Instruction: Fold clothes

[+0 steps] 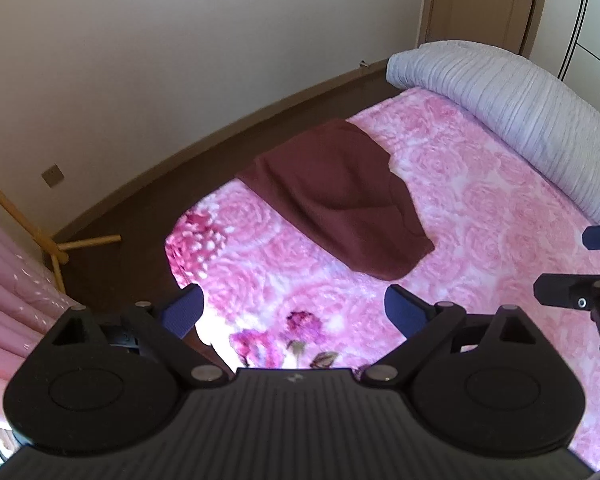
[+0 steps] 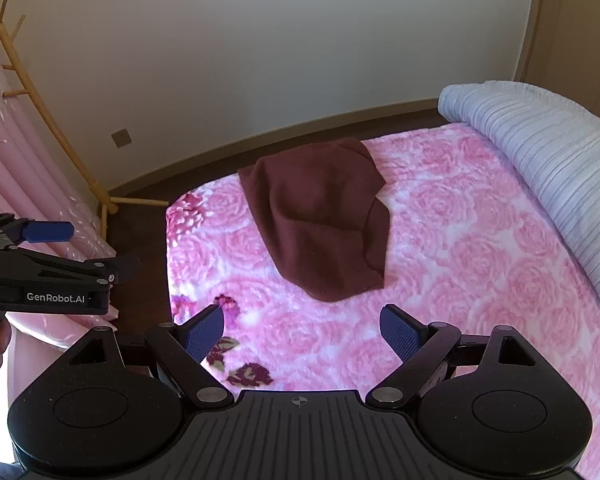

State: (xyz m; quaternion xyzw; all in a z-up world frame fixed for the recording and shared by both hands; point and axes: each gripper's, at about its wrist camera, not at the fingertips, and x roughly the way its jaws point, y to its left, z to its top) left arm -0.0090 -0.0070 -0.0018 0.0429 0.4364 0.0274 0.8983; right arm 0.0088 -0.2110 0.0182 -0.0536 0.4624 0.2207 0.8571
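A dark maroon garment (image 1: pixel 336 196) lies folded on the pink rose-patterned bedspread (image 1: pixel 480 216), near the bed's far edge; it also shows in the right wrist view (image 2: pixel 324 216). My left gripper (image 1: pixel 294 312) is open and empty, held above the bedspread short of the garment. My right gripper (image 2: pixel 302 334) is open and empty, also above the bedspread short of the garment. The right gripper shows at the right edge of the left wrist view (image 1: pixel 580 268). The left gripper shows at the left of the right wrist view (image 2: pixel 96 248), over the bed's left side.
A rolled grey-lilac ribbed quilt (image 1: pixel 512 108) lies along the right side of the bed, also in the right wrist view (image 2: pixel 552 168). A bamboo rack (image 2: pixel 40 92) and pink curtain (image 2: pixel 4 184) stand at the left. Dark floor (image 1: pixel 140 220) and a white wall lie beyond the bed.
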